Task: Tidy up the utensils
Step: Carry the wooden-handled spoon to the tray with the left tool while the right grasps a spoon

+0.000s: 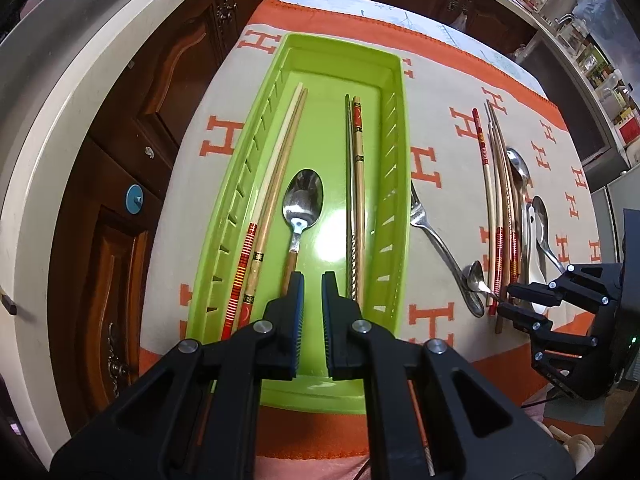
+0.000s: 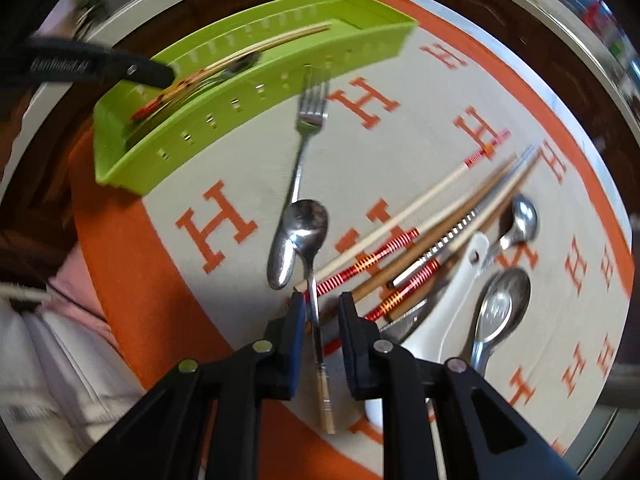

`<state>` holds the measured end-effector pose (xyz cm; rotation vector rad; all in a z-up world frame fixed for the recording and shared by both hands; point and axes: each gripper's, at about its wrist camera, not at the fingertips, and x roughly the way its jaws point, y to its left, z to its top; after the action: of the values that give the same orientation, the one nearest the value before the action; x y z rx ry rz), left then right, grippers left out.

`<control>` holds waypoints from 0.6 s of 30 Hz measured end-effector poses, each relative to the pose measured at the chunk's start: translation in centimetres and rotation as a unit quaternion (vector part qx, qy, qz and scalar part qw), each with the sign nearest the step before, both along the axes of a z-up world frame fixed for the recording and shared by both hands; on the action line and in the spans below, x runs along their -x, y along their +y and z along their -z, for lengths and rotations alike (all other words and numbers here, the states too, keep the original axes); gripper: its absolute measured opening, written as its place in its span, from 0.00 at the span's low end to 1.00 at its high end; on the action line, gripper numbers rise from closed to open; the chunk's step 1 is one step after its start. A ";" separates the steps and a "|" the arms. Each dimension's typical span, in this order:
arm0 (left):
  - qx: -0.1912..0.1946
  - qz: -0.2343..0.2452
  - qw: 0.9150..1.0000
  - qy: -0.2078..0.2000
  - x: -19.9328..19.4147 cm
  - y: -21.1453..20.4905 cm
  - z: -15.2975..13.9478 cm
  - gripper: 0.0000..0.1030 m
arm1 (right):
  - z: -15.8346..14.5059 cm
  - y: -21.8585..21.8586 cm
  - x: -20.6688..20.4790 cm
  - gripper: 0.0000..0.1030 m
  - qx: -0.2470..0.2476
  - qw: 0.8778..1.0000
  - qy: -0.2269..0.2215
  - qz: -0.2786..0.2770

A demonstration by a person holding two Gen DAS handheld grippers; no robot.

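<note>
A green tray (image 1: 394,184) lies lengthwise on the cloth, holding two chopstick pairs and a wooden-handled metal spoon (image 1: 303,200). My left gripper (image 1: 313,304) hangs open over the tray's near end, with the spoon's handle just beside its left finger and nothing in the gap. To the right, my right gripper (image 2: 320,316) is low over the loose utensils. Its fingers stand apart on either side of the thin handle of a small spoon (image 2: 306,220), closer to the left finger. From the left wrist, this right gripper (image 1: 516,304) and small spoon (image 1: 476,276) show at the cloth's near edge.
On the H-patterned cloth (image 1: 224,140) right of the tray lie a fork (image 2: 310,120), several loose chopsticks (image 2: 400,236), a white ceramic spoon (image 2: 452,292) and two metal spoons (image 2: 500,308). Wooden cabinets (image 1: 132,128) stand beyond the table's left side. A person's clothing (image 2: 60,340) is close by.
</note>
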<state>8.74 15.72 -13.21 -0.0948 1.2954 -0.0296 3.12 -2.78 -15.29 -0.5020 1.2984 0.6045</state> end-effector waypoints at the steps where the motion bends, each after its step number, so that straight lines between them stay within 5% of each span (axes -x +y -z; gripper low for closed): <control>1: 0.002 -0.001 1.000 0.001 0.0 0.1 0.0 0.06 | -0.1 0.4 0.2 0.13 0.008 1.000 -0.003 -0.014; 18: 0.015 -0.014 1.000 0.004 0.1 1.5 0.0 0.06 | 0.2 2.6 0.9 0.13 0.051 0.994 -0.004 -0.091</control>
<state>8.59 17.23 -13.23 -0.1383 1.3010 -0.0253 2.25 -0.19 -15.53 -0.7124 1.2890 0.6896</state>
